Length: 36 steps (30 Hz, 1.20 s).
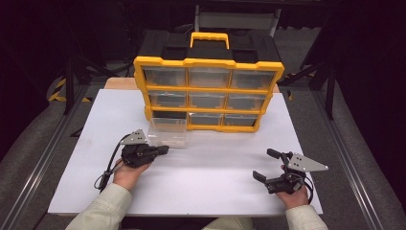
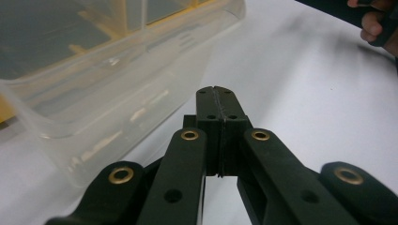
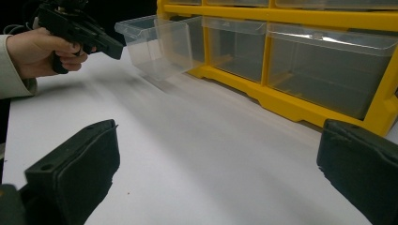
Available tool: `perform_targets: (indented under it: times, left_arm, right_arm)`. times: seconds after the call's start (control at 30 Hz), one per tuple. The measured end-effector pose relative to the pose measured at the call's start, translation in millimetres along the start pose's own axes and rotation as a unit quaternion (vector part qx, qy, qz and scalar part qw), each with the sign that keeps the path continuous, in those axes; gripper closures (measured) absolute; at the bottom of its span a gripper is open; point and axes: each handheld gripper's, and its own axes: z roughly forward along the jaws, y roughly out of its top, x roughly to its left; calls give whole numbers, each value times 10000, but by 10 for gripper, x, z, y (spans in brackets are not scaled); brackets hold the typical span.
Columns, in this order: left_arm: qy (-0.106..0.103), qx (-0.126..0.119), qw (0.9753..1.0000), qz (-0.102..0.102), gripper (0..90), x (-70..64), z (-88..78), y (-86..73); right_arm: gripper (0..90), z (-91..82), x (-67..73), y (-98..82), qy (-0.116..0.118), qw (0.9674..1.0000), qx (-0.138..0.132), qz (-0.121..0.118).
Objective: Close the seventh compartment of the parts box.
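White table (image 1: 201, 177), yellow organiser (image 1: 208, 93) behind, clear drawer (image 1: 167, 132) pulled out (beside closed, empty left tool (image 1: 163, 150)), right tool (image 1: 266, 164) gaping, empty.

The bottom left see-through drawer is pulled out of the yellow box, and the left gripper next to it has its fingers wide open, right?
Not quite. The clear drawer is pulled out, but the left gripper beside it has its fingers pressed shut on nothing, as the left gripper view shows.
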Motion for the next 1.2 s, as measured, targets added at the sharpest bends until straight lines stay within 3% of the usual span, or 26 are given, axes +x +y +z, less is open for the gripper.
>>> perform_targets:
  times: [0.47, 0.97, 1.2]
  left_arm:
    - [243, -99, 9992, -303, 895, 98, 88, -3]
    - [463, -300, 9980, -321, 895, 167, 164, 53]
    - [490, -394, 9968, -502, 895, 245, 230, 89]
  right_arm:
    - [3, 3, -3, -2, 16, 10000, 4, 8]
    - [3, 5, -7, -5, 30, 10000, 14, 30]
    - [3, 4, -10, -7, 54, 10000, -6, 52]
